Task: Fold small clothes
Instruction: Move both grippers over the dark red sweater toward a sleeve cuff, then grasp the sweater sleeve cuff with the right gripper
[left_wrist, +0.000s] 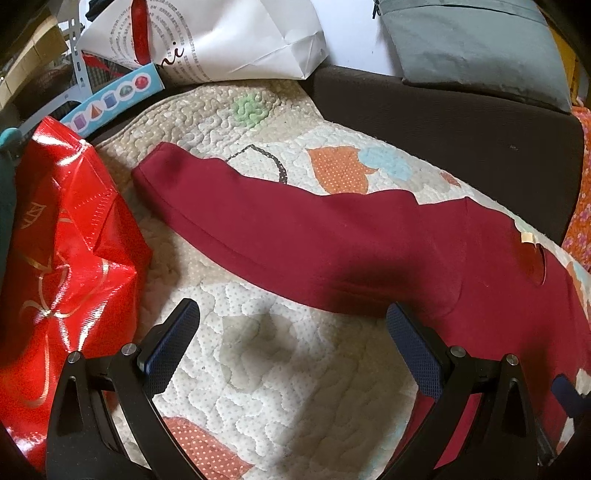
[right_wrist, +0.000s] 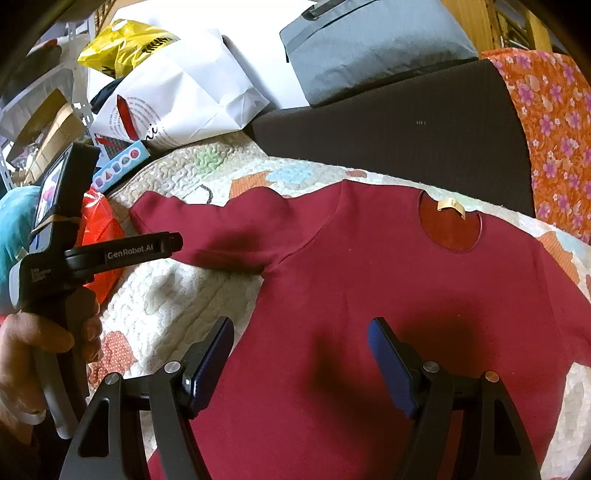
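Note:
A small dark red long-sleeved top lies flat on a quilted patterned mat, neckline with a tan label toward the back. Its left sleeve stretches out to the left, cuff at the far end. My left gripper is open and empty, hovering above the mat just in front of that sleeve; it also shows in the right wrist view, held by a hand. My right gripper is open and empty above the top's body.
A shiny red bag lies left of the sleeve. A white paper bag, a light blue box and a grey cushion stand behind. A dark brown cushion and orange floral cloth border the mat at back right.

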